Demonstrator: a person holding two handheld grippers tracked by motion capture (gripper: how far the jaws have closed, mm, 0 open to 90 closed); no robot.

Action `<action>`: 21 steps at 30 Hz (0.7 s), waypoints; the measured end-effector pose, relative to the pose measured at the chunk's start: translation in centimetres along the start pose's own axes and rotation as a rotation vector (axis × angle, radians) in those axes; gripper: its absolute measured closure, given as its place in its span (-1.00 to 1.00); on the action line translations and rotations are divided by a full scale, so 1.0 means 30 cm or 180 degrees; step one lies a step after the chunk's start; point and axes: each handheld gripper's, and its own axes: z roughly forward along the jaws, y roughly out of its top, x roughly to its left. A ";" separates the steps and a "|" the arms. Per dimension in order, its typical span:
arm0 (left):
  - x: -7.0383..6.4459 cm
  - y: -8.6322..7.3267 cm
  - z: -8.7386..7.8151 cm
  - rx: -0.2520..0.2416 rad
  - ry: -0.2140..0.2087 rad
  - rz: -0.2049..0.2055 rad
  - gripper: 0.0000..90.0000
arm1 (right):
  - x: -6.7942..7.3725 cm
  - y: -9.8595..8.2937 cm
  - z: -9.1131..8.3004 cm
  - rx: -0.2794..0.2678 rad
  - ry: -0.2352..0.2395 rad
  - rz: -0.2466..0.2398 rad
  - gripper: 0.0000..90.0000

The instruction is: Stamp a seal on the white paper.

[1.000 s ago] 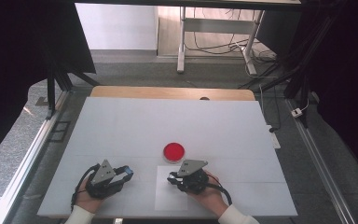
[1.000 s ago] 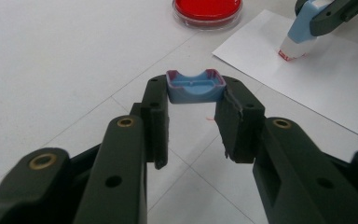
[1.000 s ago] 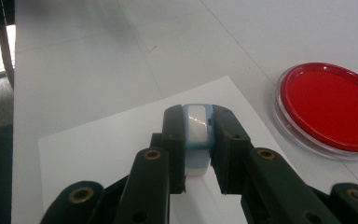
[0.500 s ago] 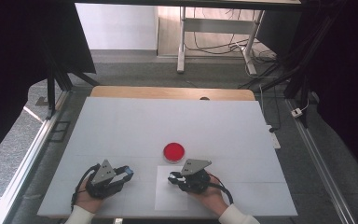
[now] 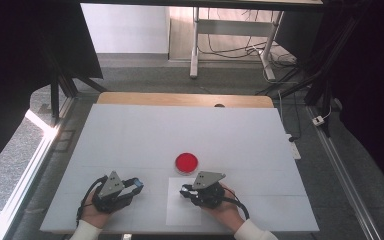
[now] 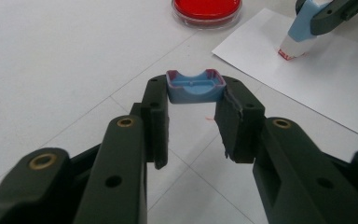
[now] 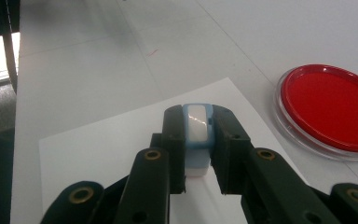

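My right gripper (image 5: pixel 184 190) is shut on a blue and white stamp (image 7: pixel 197 135), held upright. Its red-edged base rests on a white sheet of paper (image 5: pixel 180 212), as the left gripper view shows for the stamp (image 6: pixel 303 35). A round red ink pad (image 5: pixel 186 162) in a clear dish lies just beyond the paper's far edge. To the left of the paper, my left gripper (image 5: pixel 137 184) is shut on the stamp's small blue cap (image 6: pixel 196 87), which has a pinkish rim. It holds the cap at the fingertips just above the table.
The white tabletop (image 5: pixel 190 130) stretches wide beyond the ink pad, with a wooden strip (image 5: pixel 180 99) at its far edge. A table frame and cables stand on the floor behind. The person's hands come in at the near edge.
My right gripper has edged slightly to the right over the paper with the stamp. The left gripper has stayed put.
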 end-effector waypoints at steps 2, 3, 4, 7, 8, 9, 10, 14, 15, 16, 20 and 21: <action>0.000 0.000 0.000 0.0000 -0.0002 -0.0001 0.45 | 0.002 0.002 -0.001 0.0025 -0.0023 -0.0028 0.68; -0.001 0.000 -0.001 -0.0003 -0.0005 -0.0002 0.45 | 0.001 0.001 -0.001 0.0026 -0.0013 -0.0024 0.68; -0.001 0.000 -0.001 -0.0003 0.0000 -0.0002 0.45 | 0.001 0.000 0.000 0.0010 -0.0006 -0.0011 0.68; 0.000 -0.001 -0.001 -0.0007 0.0000 -0.0002 0.45 | 0.001 0.000 0.001 -0.0003 -0.0005 -0.0005 0.68; 0.001 -0.001 -0.001 -0.0005 0.0000 -0.0002 0.45 | 0.001 0.000 0.000 0.0006 -0.0008 -0.0011 0.68; 0.001 -0.001 -0.001 -0.0006 0.0005 -0.0004 0.45 | 0.001 0.000 0.000 0.0006 -0.0008 -0.0012 0.68; 0.001 -0.001 -0.001 -0.0007 0.0006 -0.0005 0.45 | 0.001 0.000 0.000 0.0000 -0.0004 -0.0012 0.68; 0.004 -0.002 -0.001 -0.0004 0.0010 -0.0017 0.45 | -0.001 -0.005 -0.001 -0.0049 -0.0017 0.0010 0.68; 0.004 -0.002 -0.001 -0.0004 0.0007 -0.0020 0.45 | -0.001 -0.005 -0.002 -0.0039 -0.0025 0.0015 0.68; 0.004 -0.002 0.000 -0.0003 0.0011 -0.0018 0.45 | -0.001 -0.004 -0.003 -0.0039 -0.0029 0.0021 0.67; 0.005 -0.002 0.000 0.0001 0.0003 -0.0011 0.45 | -0.001 -0.004 -0.005 -0.0056 -0.0033 0.0031 0.67; 0.005 -0.002 0.000 0.0000 0.0003 -0.0015 0.45 | -0.002 -0.004 -0.006 -0.0090 -0.0010 0.0050 0.67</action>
